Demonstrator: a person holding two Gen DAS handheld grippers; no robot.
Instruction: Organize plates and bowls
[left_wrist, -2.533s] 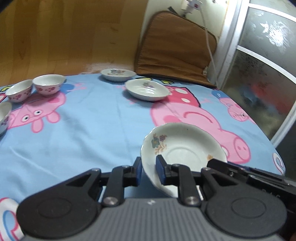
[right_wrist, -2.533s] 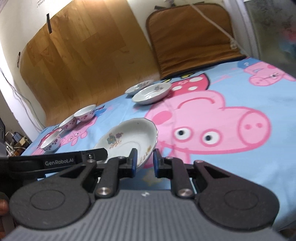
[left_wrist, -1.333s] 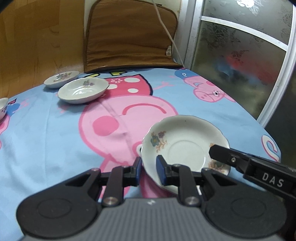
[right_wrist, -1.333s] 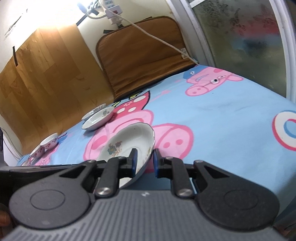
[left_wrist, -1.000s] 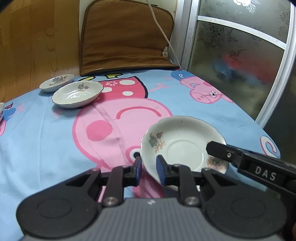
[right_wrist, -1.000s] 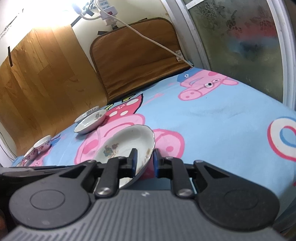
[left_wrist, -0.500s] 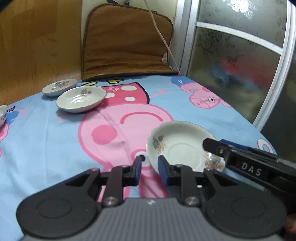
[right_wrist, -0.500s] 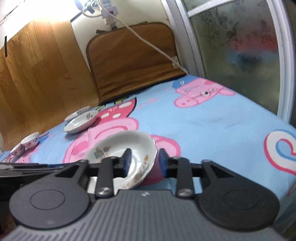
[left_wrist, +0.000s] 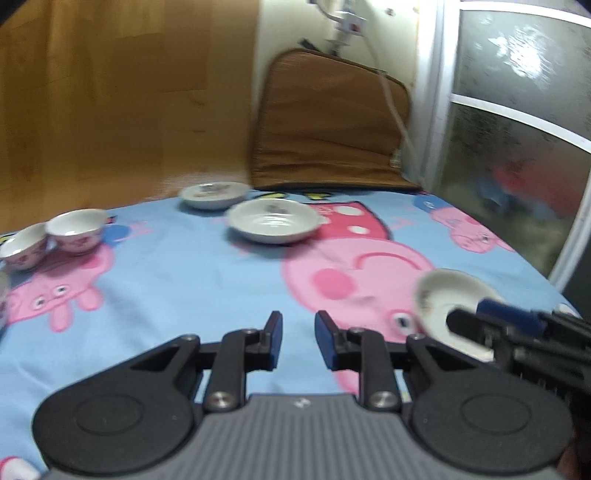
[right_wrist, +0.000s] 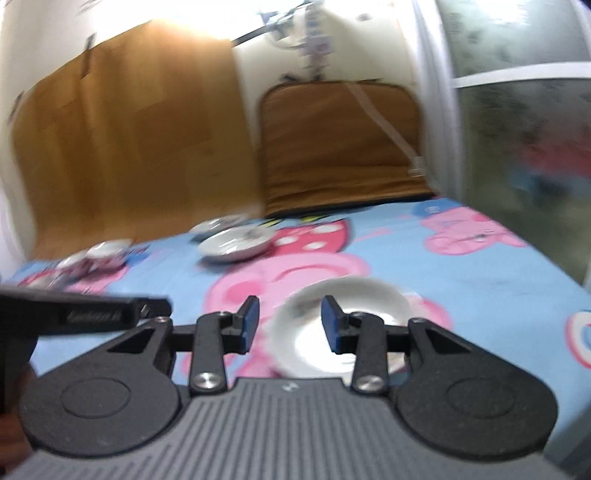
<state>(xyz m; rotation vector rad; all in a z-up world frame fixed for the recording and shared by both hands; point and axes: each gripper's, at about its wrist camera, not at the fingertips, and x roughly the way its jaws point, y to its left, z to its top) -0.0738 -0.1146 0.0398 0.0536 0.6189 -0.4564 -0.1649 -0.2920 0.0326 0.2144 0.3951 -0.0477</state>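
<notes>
Plate on cloth, seemingly empty; left claw, right claw both parted, gripping nothing.

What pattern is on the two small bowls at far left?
Pink floral print on white bowls, clearest in the left wrist view.

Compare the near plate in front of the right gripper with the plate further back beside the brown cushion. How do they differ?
The near plate lies alone on the pig print by the right gripper, whose open pads do not grip it; the far plate has no gripper near. The far plate has a smaller dish right behind it; the near plate has none. Both are white, shallow and upright.
</notes>
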